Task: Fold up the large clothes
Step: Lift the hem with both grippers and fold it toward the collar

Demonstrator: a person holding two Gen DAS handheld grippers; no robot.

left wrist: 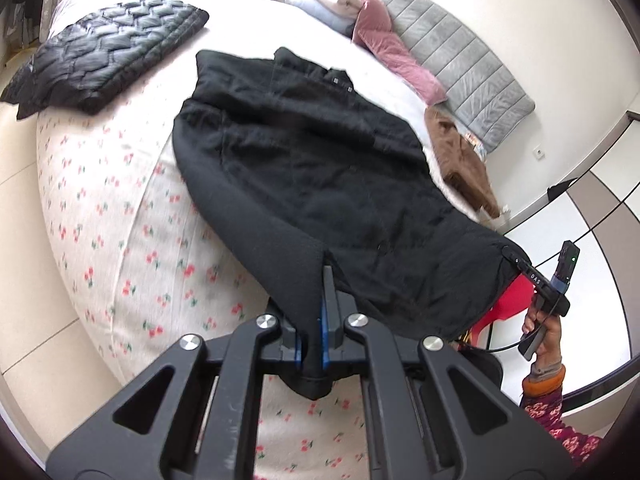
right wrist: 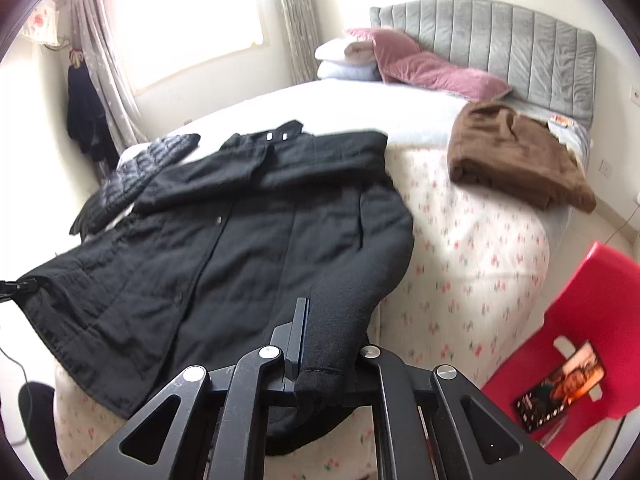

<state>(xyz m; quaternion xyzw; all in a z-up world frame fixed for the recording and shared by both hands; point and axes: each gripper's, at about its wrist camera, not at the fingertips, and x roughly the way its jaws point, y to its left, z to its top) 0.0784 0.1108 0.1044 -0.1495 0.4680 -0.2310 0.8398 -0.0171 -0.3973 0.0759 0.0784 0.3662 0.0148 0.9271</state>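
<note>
A large black coat [left wrist: 304,168] lies spread front-up on the bed, its collar toward the pillows; it also shows in the right wrist view [right wrist: 240,232]. My left gripper [left wrist: 320,312] is shut on the coat's hem at the bed's near edge. My right gripper [right wrist: 310,336] is shut on the coat's hem corner at its other side, and it also shows at the far right of the left wrist view [left wrist: 536,280], with the fabric stretched between the two.
The bed has a floral sheet [left wrist: 120,208]. A folded black quilted jacket [left wrist: 108,48] lies at its far side. A folded brown garment [right wrist: 516,156], pink pillows [right wrist: 432,64] and a grey headboard [right wrist: 500,40] are near the head. A red chair [right wrist: 580,332] holding a phone stands beside the bed.
</note>
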